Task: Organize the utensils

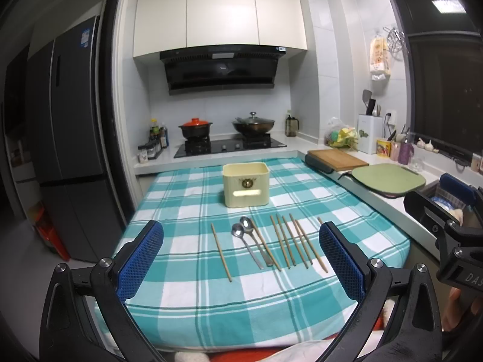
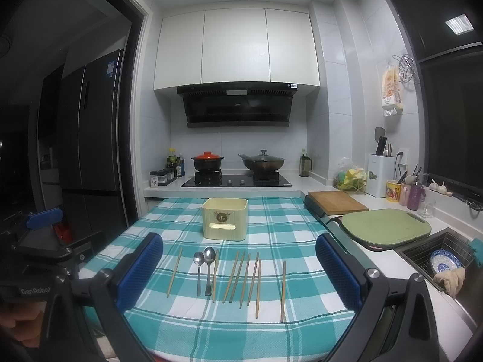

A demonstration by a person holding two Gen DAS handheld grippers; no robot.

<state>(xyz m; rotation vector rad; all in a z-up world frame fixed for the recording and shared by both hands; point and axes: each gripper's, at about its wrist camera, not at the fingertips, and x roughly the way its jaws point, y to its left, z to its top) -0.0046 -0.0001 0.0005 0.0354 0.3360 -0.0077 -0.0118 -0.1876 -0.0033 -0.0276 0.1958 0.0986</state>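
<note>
A cream utensil holder (image 1: 246,184) (image 2: 225,218) stands upright at the far middle of the teal checked tablecloth (image 1: 187,301) (image 2: 271,338). In front of it lie two metal spoons (image 1: 249,242) (image 2: 203,267) and several wooden chopsticks (image 1: 291,242) (image 2: 243,277) in a row. One chopstick (image 1: 221,252) (image 2: 174,272) lies apart at the left. My left gripper (image 1: 241,259) is open and empty, above the near part of the cloth. My right gripper (image 2: 240,271) is open and empty too. It shows at the right edge of the left wrist view (image 1: 452,211).
A counter runs along the right with a wooden board (image 2: 336,202), a green board (image 2: 385,226) and a sink (image 2: 437,259) holding a blue bowl. A stove (image 2: 237,181) with two pots stands behind the table. A dark fridge (image 2: 87,135) is at the left.
</note>
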